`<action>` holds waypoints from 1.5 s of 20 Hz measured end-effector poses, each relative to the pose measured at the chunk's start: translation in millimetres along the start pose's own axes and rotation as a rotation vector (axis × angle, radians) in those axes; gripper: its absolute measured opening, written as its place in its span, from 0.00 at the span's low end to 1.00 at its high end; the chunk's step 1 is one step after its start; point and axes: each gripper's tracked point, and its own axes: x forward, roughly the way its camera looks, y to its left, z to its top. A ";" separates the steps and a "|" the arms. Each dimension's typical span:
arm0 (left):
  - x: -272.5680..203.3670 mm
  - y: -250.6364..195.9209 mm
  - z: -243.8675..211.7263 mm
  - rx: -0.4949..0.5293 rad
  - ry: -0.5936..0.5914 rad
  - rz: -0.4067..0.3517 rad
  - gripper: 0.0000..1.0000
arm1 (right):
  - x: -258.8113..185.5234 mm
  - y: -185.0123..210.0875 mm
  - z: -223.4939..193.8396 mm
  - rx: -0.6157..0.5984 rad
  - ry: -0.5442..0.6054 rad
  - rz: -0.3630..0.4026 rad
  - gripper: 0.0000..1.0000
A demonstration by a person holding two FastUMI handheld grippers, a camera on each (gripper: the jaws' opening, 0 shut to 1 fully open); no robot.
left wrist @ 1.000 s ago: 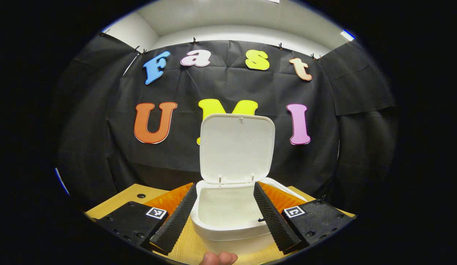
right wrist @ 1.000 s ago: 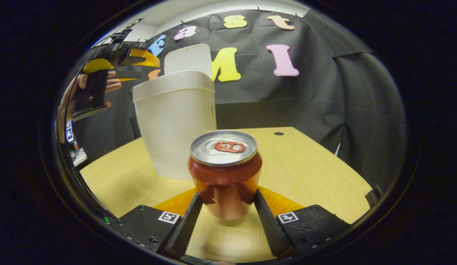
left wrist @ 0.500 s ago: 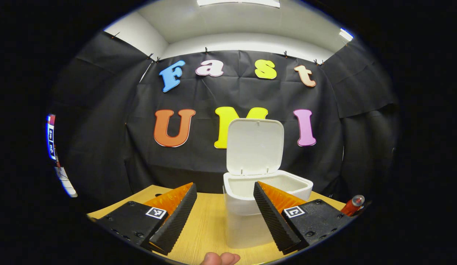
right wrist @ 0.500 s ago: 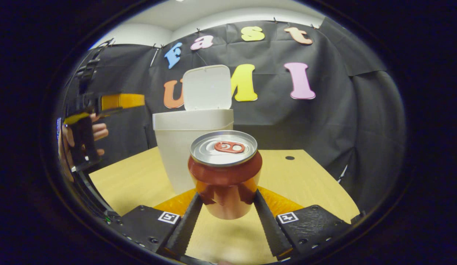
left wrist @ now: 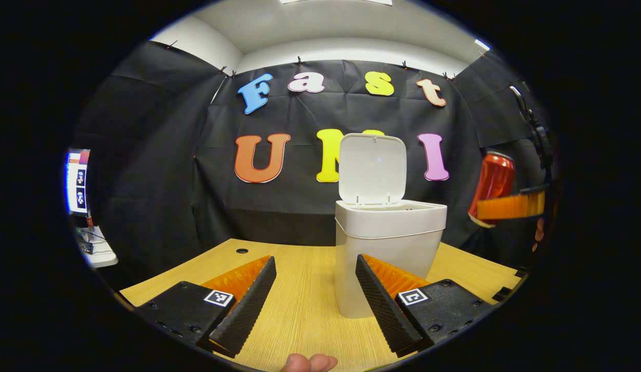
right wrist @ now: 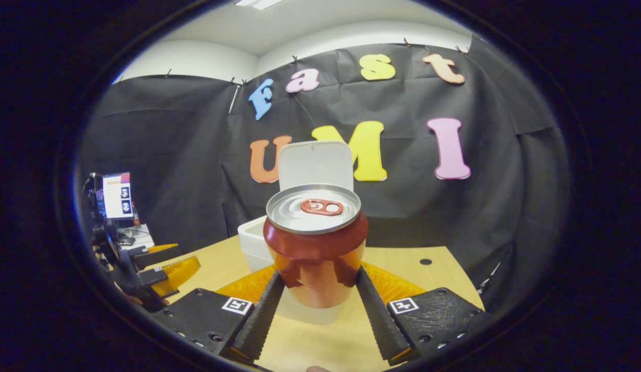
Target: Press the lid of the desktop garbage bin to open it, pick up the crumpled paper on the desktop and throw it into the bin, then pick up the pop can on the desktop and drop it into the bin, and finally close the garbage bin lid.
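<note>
The pop can (right wrist: 315, 248) is glossy red with a silver top and a red pull tab. The garbage bin (left wrist: 387, 253) and its lid (left wrist: 372, 168) are plain white. The surface (left wrist: 299, 310) is pale wood grain.

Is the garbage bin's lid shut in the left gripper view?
No: the lid stands upright, hinged open above the bin on the table.

Wood-grain counter (left wrist: 299, 310), light tan, w/ a small round dark hole (left wrist: 241, 251) near its far left corner. Black cloth wall (left wrist: 160, 155) behind & at both sides. Lit monitor (left wrist: 77, 181) far left, on a pale side desk (left wrist: 100, 256) w/ cables. White ceiling (left wrist: 341, 26) above.
</note>
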 end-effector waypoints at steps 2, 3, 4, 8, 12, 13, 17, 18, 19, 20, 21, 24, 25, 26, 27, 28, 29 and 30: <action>-5.2 9.6 3.9 0.017 -0.021 0.026 1.00 | 8.8 10.7 21.8 -0.015 -0.019 0.023 0.81; -7.1 12.3 5.7 0.018 -0.028 0.033 1.00 | 14.3 16.3 29.9 -0.018 -0.025 0.033 0.81; -9.3 14.4 6.4 0.015 -0.034 0.034 1.00 | 22.1 20.7 35.5 -0.023 -0.024 0.042 0.81; -15.6 26.6 5.1 -0.001 -0.037 0.049 1.00 | 55.4 36.0 42.8 -0.001 0.027 0.073 0.81; -16.9 40.2 4.1 -0.006 -0.042 0.064 1.00 | 93.4 41.4 45.9 -0.017 0.076 0.066 0.81; -17.4 43.7 4.9 -0.009 -0.045 0.068 1.00 | 104.4 38.5 44.7 -0.016 0.092 0.053 0.81; -19.5 51.0 8.2 0.011 -0.055 0.074 1.00 | 135.6 31.3 38.3 0.008 0.137 0.023 0.81; -19.3 53.7 8.7 0.014 -0.054 0.077 0.99 | 139.8 31.1 36.5 0.016 0.143 0.018 0.82; -19.7 55.5 8.3 0.016 -0.053 0.079 1.00 | 143.6 31.1 34.3 0.022 0.151 0.015 0.82; -20.4 57.4 8.8 0.016 -0.054 0.081 0.99 | 147.0 31.4 32.0 0.027 0.161 0.013 0.81; -20.3 57.2 8.2 0.015 -0.053 0.080 1.00 | 149.2 31.6 29.5 0.029 0.170 0.013 0.81; -22.5 54.9 10.1 0.009 -0.054 0.073 1.00 | 152.9 34.1 27.8 0.010 0.186 0.006 0.81; -22.4 53.5 9.3 0.009 -0.053 0.070 1.00 | 154.4 34.3 26.5 0.008 0.188 0.002 0.81; -21.8 52.8 8.9 0.008 -0.054 0.065 1.00 | 154.0 33.8 27.2 0.011 0.186 -0.004 0.81; -22.1 50.5 9.3 0.008 -0.052 0.060 1.00 | 153.9 35.0 27.6 0.015 0.182 -0.002 0.81; -22.1 49.4 8.8 0.010 -0.051 0.058 1.00 | 154.5 36.5 27.6 0.015 0.179 0.000 0.81; -22.6 49.2 8.8 0.011 -0.050 0.056 1.00 | 154.3 35.3 27.8 0.012 0.178 -0.005 0.81; -23.0 48.8 8.7 0.012 -0.048 0.055 1.00 | 155.0 34.3 27.6 0.008 0.176 -0.012 0.81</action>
